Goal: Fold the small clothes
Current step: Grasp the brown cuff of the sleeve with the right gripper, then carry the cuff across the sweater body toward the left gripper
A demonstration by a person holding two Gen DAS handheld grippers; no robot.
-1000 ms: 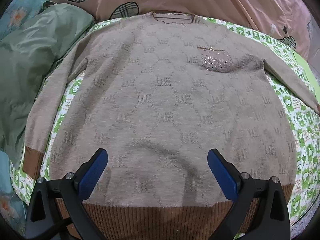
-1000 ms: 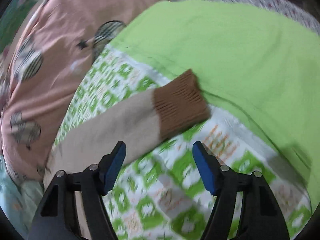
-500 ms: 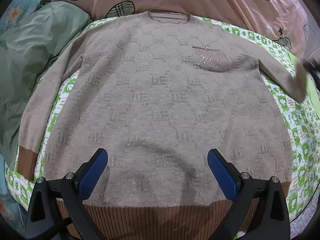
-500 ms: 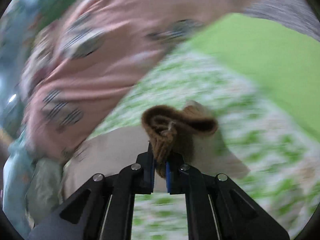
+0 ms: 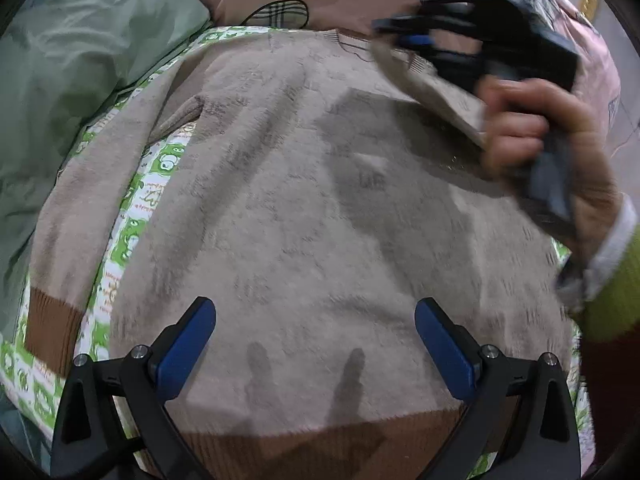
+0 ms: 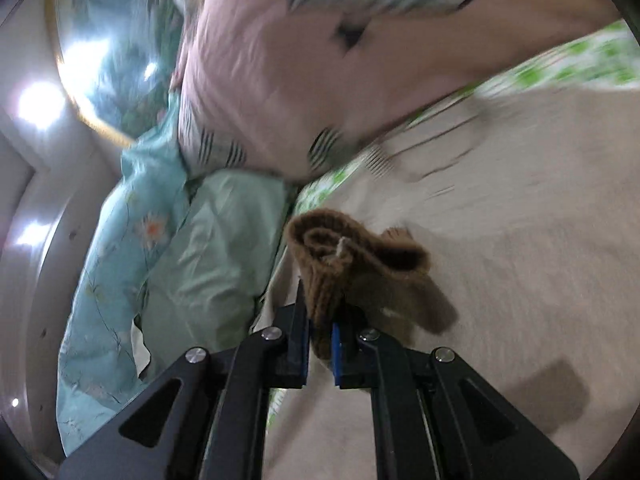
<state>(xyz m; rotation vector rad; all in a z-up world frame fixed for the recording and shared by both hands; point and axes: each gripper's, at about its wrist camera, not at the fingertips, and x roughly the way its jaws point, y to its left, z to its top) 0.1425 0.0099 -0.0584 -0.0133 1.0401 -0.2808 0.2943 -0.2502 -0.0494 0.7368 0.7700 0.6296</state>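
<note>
Now the right gripper point(image 6: 320, 348), open beside the cuff point(image 6: 340, 256) a second ago, is clamped on it and has carried the sleeve point(image 5: 432, 92) across the sweater point(image 5: 304, 216), so the first fold is underway. The sweater lies flat on the bed, collar far, hem point(image 5: 304, 448) near, its long axis running away from the wide-open, empty left gripper point(image 5: 316, 352).

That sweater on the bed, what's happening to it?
A person is folding the beige sweater, which lies flat on the green-patterned sheet. The right gripper has its jaws shut on the sleeve's brown cuff and holds that sleeve over the sweater's chest, near the collar. The left gripper hovers open above the brown hem, holding nothing. The other sleeve lies stretched out at the side.
</note>
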